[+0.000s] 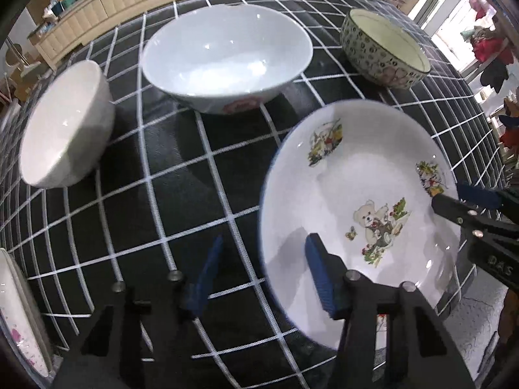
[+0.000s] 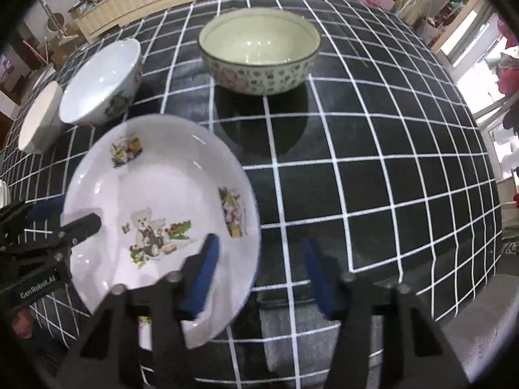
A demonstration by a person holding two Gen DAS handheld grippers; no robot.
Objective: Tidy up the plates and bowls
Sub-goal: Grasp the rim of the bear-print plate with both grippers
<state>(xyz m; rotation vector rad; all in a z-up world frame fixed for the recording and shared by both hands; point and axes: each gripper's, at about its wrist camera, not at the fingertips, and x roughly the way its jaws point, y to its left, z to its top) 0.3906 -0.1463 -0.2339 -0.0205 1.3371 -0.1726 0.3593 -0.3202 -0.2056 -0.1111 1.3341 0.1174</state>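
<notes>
A white deep plate with a teddy-bear print [image 1: 356,201] [image 2: 162,214] lies near the table's front edge. My left gripper [image 1: 262,275] is open, its jaws astride the plate's left rim, one finger inside and one outside. My right gripper [image 2: 259,275] is open, astride the plate's right rim in the same way. Behind stand a large white bowl [image 1: 227,61] [image 2: 100,81], a small white bowl [image 1: 65,126] [image 2: 39,116] and a patterned green bowl [image 1: 382,48] [image 2: 259,52].
The table wears a black cloth with a white grid [image 1: 162,194] [image 2: 373,162]. A plate's edge with pink print [image 1: 19,317] shows at the far left. The table's front edge [image 2: 324,317] lies just under my right gripper. Shelves and clutter stand beyond the table.
</notes>
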